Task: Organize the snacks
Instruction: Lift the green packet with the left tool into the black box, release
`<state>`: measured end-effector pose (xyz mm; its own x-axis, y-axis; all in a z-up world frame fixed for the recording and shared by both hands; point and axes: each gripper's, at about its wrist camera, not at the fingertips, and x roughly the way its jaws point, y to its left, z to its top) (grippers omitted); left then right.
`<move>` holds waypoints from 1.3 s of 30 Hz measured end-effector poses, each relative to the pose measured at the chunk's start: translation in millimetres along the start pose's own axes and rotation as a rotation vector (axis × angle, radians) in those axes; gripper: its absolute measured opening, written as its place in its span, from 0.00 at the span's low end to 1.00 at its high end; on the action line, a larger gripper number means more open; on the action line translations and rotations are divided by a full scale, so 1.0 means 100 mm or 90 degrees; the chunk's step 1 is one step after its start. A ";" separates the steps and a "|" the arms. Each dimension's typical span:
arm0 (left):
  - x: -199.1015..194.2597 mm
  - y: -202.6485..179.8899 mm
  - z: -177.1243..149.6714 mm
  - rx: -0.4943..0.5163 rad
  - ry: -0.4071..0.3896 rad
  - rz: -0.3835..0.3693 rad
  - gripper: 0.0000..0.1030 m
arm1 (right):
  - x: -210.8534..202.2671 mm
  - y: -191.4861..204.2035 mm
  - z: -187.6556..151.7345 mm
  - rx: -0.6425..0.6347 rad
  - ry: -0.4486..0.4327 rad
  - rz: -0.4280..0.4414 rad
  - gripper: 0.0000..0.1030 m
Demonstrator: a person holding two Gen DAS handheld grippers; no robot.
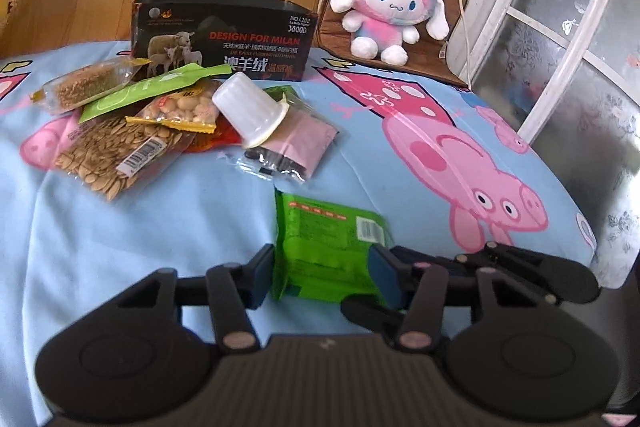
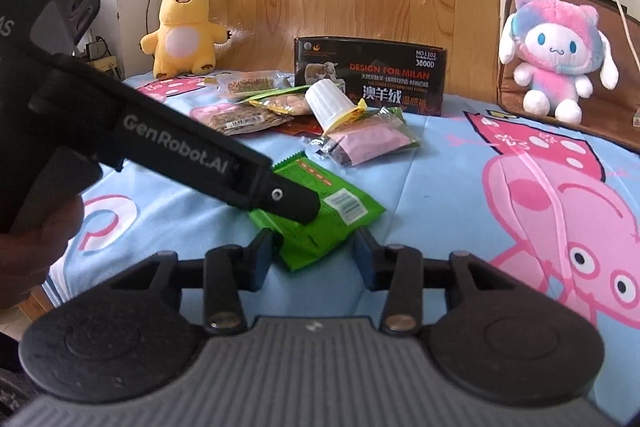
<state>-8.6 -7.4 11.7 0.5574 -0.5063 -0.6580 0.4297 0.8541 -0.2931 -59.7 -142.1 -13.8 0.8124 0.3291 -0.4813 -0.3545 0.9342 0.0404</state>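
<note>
A green snack packet (image 1: 328,231) (image 2: 344,203) lies on the blue cartoon-print sheet (image 1: 160,227). My left gripper (image 1: 324,275) straddles its near half, and both pads press on its side edges. In the right wrist view the left gripper (image 2: 296,207) reaches in from the left over the packet. My right gripper (image 2: 314,259) stands at the packet's near corner with its pads apart, not touching it. Further back is a pile of snacks: melon seeds (image 1: 108,155), peanuts (image 1: 184,107), a white cup (image 1: 248,111) and a pink packet (image 1: 296,143). Behind the pile stands a black open box (image 1: 224,39) (image 2: 368,71).
A pink-and-blue plush (image 1: 384,7) (image 2: 552,67) sits on a brown cushion at the back right. A yellow plush (image 2: 182,31) sits at the back left. A white-framed glass door (image 1: 560,27) stands beyond the sheet's right edge. A hand (image 2: 36,247) holds the left gripper.
</note>
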 end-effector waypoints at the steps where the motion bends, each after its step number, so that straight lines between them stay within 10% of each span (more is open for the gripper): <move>1: -0.03 0.01 0.00 -0.003 -0.002 0.001 0.44 | 0.00 0.00 0.00 -0.001 -0.003 -0.001 0.41; 24: -0.32 0.06 0.88 0.056 -0.136 0.029 0.43 | 0.24 -0.08 0.76 -0.075 -0.148 -0.046 0.40; 39: 0.54 0.57 2.07 0.059 -0.159 0.062 0.43 | 1.42 -0.63 1.56 -0.093 -0.150 -0.072 0.40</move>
<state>193.3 -10.5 102.4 0.7525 -0.4454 -0.4851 0.4222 0.8916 -0.1636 150.7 -133.1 52.0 0.9297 0.2632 -0.2577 -0.3048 0.9426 -0.1367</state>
